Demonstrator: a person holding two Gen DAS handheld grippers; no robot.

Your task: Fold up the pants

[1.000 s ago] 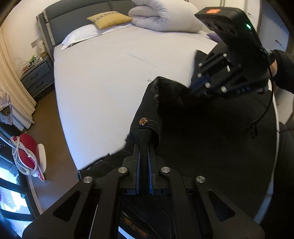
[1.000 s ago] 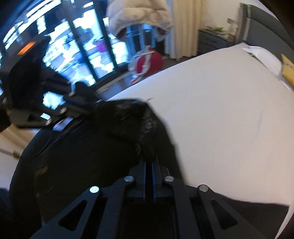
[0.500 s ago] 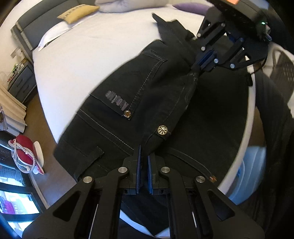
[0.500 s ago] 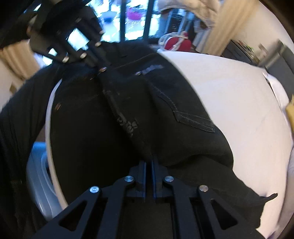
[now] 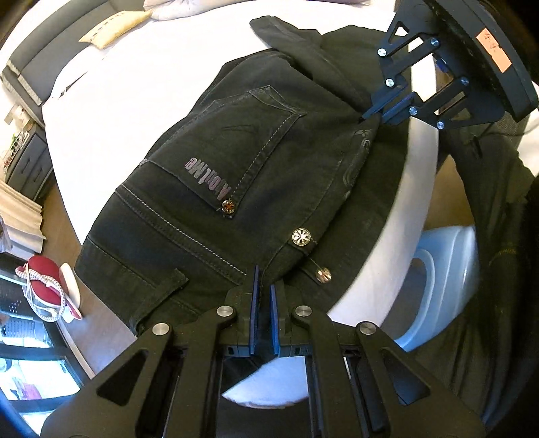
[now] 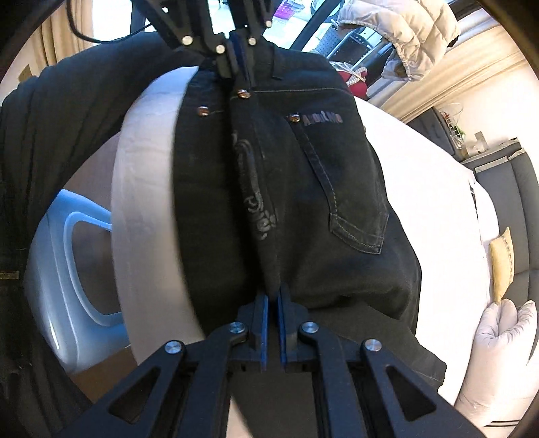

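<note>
Black jeans [image 5: 235,161] with a back pocket and metal rivets lie spread on the white bed [image 5: 128,87], near its edge. My left gripper [image 5: 263,286] is shut on the waistband end, close to a silver button. My right gripper [image 6: 272,296] is shut on the seat seam of the jeans [image 6: 303,202] further along. Each gripper shows in the other's view: the right gripper [image 5: 372,114] at the upper right, the left gripper [image 6: 241,64] at the top. The fabric between them is pulled straight along a fold line.
A pale blue plastic basket [image 5: 438,279] stands on the floor beside the bed edge. A yellow pillow [image 5: 114,28] and a rolled white duvet [image 6: 498,353] lie at the head end. A grey nightstand [image 5: 27,161] and a red item [image 5: 43,279] are left of the bed.
Both grippers have carried the bunched jeans down and across onto the bed, where they now lie spread flat. The two grippers have drawn further apart, stretching the cloth between them.
</note>
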